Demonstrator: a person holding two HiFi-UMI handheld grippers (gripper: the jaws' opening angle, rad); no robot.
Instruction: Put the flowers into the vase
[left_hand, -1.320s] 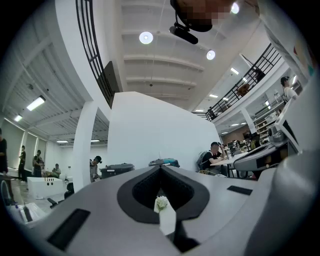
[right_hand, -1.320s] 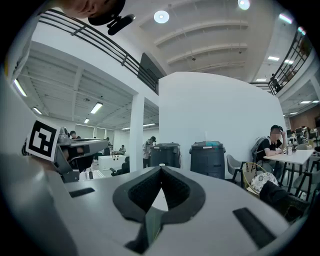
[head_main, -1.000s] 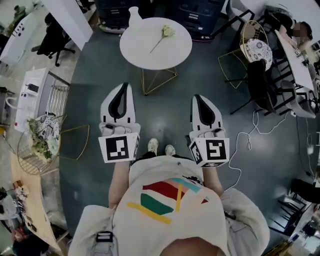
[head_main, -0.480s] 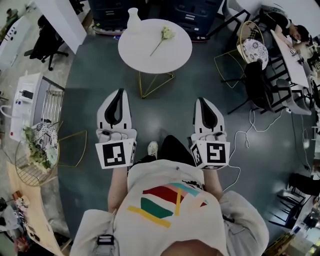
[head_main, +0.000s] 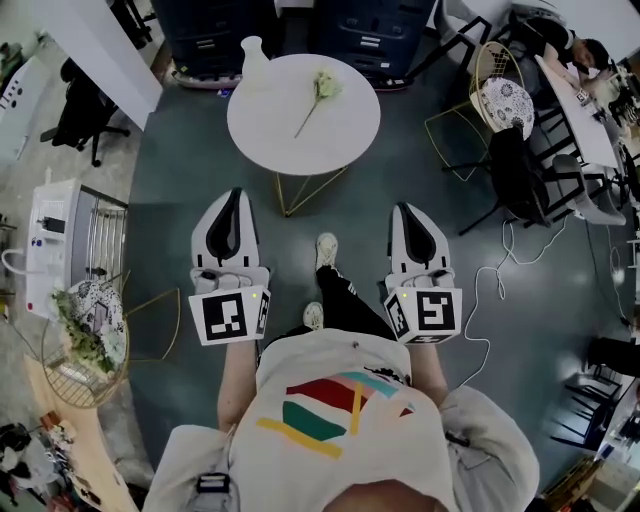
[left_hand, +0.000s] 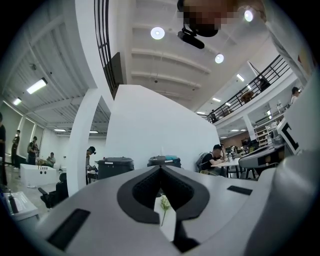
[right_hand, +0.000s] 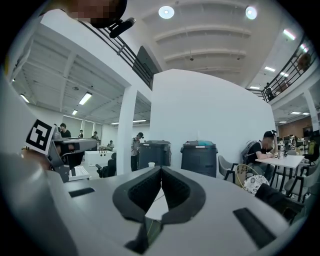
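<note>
Stage: approach only; nothing of the task proper is done yet, judging by how things lie.
Flower (head_main: 318, 92): a single pale bloom on a long stem, lying flat on the round white bench (head_main: 262, 125), towards its right half, bloom pointing away from the person.
Vase (head_main: 254, 52): white, narrow-necked, upright at the far left edge of the bench, apart from the flower and with nothing in it that can be seen.
Left gripper (head_main: 231, 194): held level over the floor, short of the bench; fingers closed tip to tip with nothing between them. Its own view shows the flower far off through the gap below the tips.
Right gripper (head_main: 408, 209): level, beside the left one, also short of the bench; fingers pressed together, empty.
Left to do: reach the bench, open the fingers, pick up the stem and stand it in the vase.
Change from earlier: the person has stepped forward, one shoe (head_main: 326, 247) now ahead of the other where both stood side by side. Flower and vase have not shifted on the bench, and both pairs of fingers stay closed.
</note>
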